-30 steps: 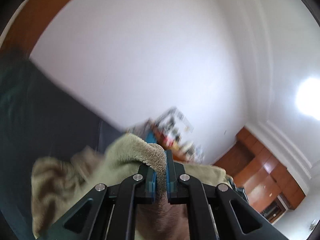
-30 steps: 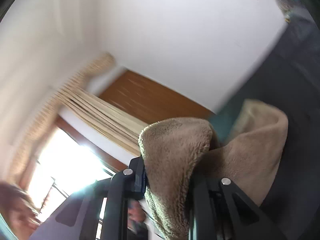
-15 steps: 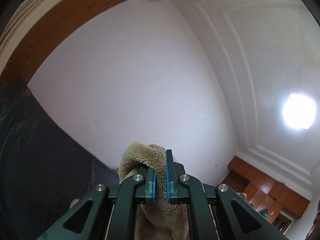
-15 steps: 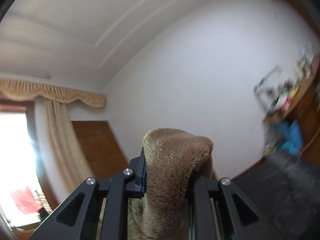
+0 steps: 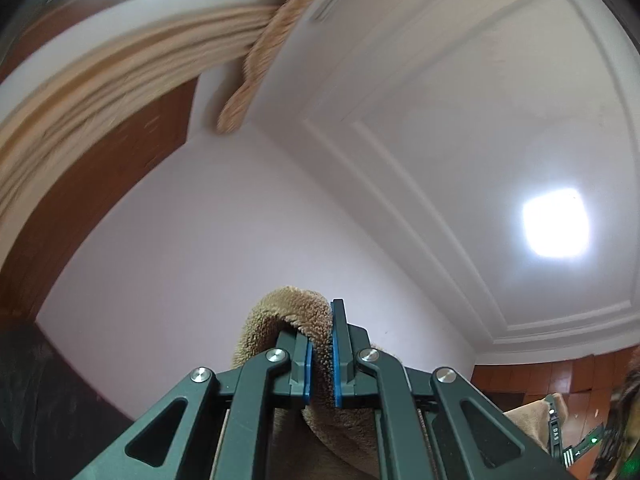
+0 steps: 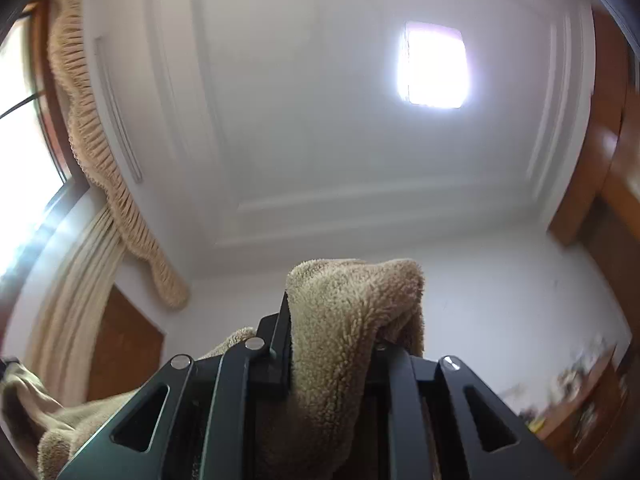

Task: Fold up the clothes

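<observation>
Since earlier frames: both cameras tipped up from dark surface toward ceiling, fleece garment (image 5: 288, 312) lifted along. Left gripper (image 5: 321, 354) jaws nearly shut, pinching thin fleece edge. Right gripper (image 6: 332, 344) jaws narrow, clamped on thicker bunched fold, rest hanging below. Garment judged soft, light, limp, not slippery; best held at corners or hem. No containers visible.

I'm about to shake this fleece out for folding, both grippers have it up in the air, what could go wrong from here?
The left gripper pinches only a thin edge of the tan fleece, so a shake might pull it free. The right gripper holds a thick bunched fold, which could leave the spread uneven. Both cameras face the ceiling light, so the landing surface is unseen.
</observation>
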`<act>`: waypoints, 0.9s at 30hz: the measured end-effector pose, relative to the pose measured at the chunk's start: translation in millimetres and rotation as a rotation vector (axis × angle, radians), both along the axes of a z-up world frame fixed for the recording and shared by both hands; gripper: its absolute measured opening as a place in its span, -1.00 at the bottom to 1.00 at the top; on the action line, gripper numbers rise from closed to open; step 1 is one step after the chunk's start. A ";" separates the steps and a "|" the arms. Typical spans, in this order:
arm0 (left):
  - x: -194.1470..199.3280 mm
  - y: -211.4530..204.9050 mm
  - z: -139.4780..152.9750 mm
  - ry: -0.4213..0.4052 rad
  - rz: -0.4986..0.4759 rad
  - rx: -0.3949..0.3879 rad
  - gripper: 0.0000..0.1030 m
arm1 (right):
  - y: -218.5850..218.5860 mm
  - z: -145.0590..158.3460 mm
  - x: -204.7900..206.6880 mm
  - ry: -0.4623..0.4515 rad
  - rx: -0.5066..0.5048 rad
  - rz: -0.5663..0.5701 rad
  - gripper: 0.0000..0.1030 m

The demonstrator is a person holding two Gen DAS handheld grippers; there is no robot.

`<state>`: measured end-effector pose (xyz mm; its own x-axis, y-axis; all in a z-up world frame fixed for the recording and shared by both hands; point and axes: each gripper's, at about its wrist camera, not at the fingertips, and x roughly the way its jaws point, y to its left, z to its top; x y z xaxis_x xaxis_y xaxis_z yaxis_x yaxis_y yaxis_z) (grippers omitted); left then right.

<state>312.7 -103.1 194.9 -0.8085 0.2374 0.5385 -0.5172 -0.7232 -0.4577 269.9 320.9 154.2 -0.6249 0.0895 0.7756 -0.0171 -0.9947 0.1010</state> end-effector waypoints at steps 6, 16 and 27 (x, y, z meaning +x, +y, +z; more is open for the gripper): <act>21.6 -6.0 -9.5 0.024 0.045 -0.014 -0.86 | -9.8 -11.3 34.1 0.073 0.004 -0.115 -0.61; -105.6 -0.5 -52.7 -0.361 0.074 -0.058 -0.86 | -12.5 -28.6 -59.9 -0.343 0.022 -0.147 -0.59; -283.2 28.4 -170.4 -0.874 0.103 -0.210 -0.86 | 27.7 -130.4 -283.3 -0.982 -0.056 -0.100 -0.58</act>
